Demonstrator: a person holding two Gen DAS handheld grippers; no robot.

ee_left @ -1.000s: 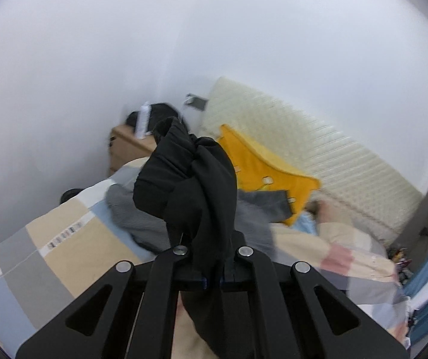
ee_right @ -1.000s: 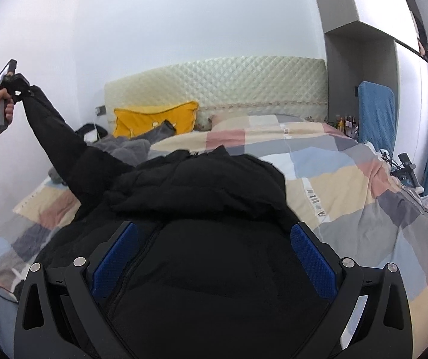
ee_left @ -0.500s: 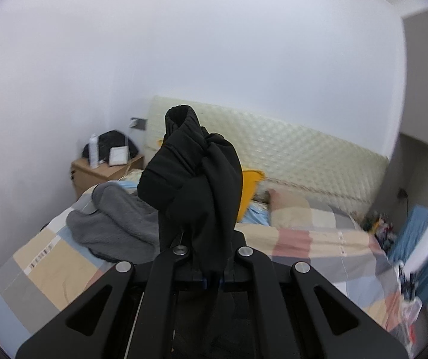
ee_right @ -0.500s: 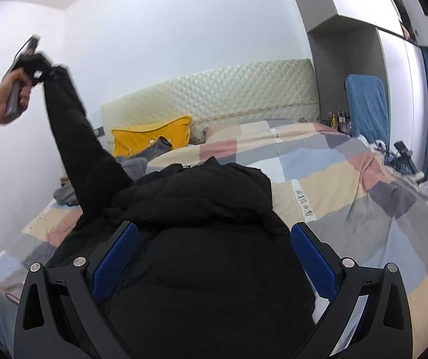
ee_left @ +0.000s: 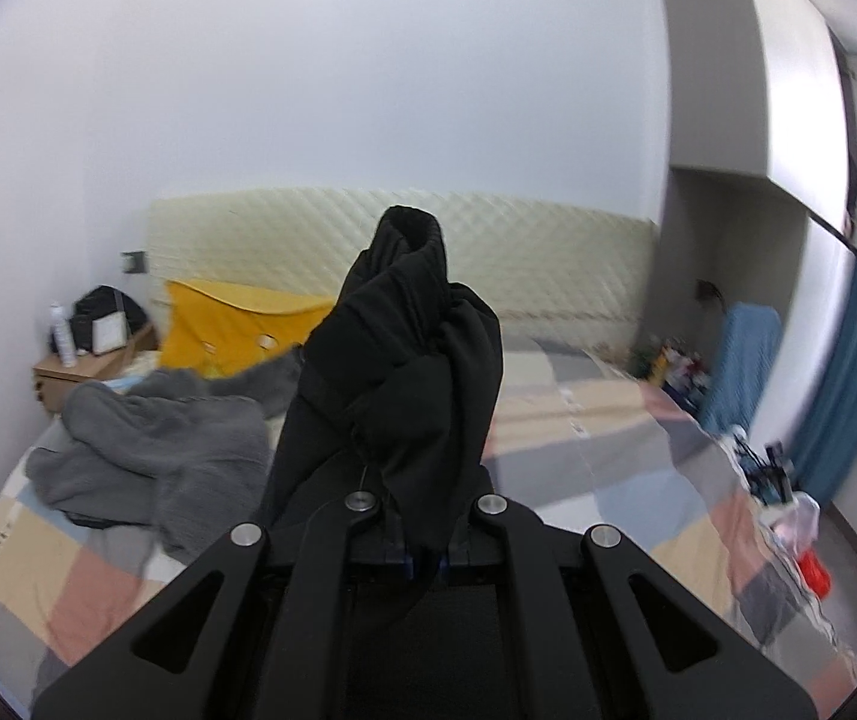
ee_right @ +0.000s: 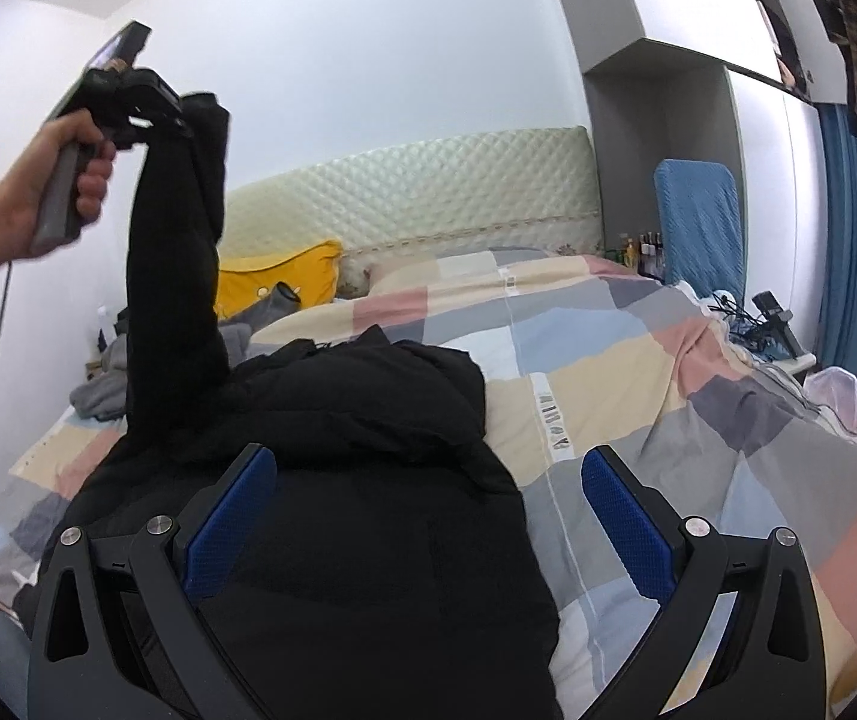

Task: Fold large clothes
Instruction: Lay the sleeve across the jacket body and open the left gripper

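Clamped tight, your left gripper (ee_left: 422,561) pinches the cuff of the black jacket's sleeve (ee_right: 173,252); your right gripper (ee_right: 428,519) hovers wide open over the jacket (ee_right: 368,420), holding nothing. You have swung the sleeve from out at the side to nearly upright, so it looks ready to fold inward. Puffy and rumpled, the jacket lies on the checked bedspread (ee_right: 608,360).
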